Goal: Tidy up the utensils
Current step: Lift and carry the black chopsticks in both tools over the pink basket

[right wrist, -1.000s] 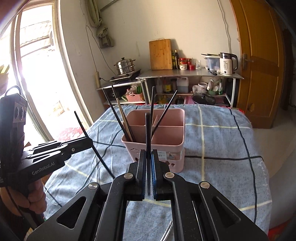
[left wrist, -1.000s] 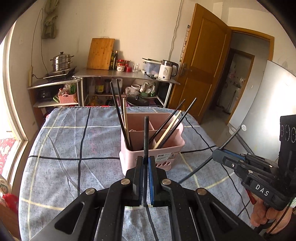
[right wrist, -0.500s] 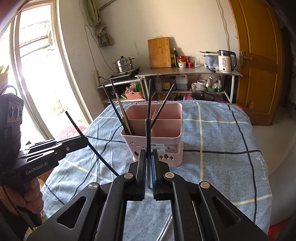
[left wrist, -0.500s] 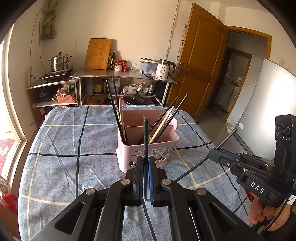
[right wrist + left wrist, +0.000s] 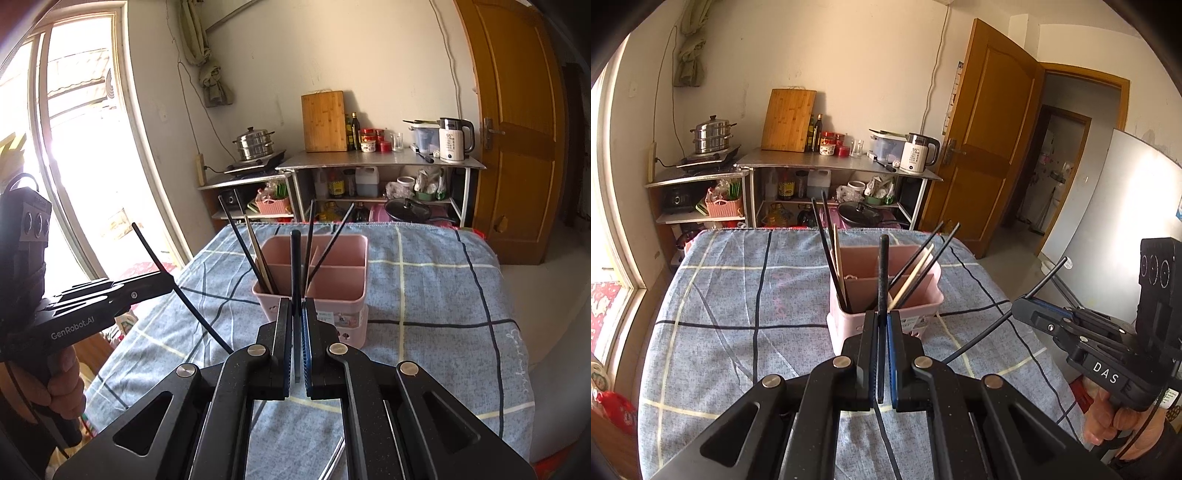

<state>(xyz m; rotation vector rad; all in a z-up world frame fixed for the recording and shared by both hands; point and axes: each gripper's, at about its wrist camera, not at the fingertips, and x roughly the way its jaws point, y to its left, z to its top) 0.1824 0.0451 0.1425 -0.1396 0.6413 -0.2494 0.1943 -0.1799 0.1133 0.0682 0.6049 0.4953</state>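
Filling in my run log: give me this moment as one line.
left tongs: shut on black chopstick | right tongs: shut on black chopstick | pink utensil caddy: holds chopsticks

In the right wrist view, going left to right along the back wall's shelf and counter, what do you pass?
Steel steamer pot → wooden cutting board → dark bottles → red-lidded jars → clear glass → white electric kettle → wooden door.
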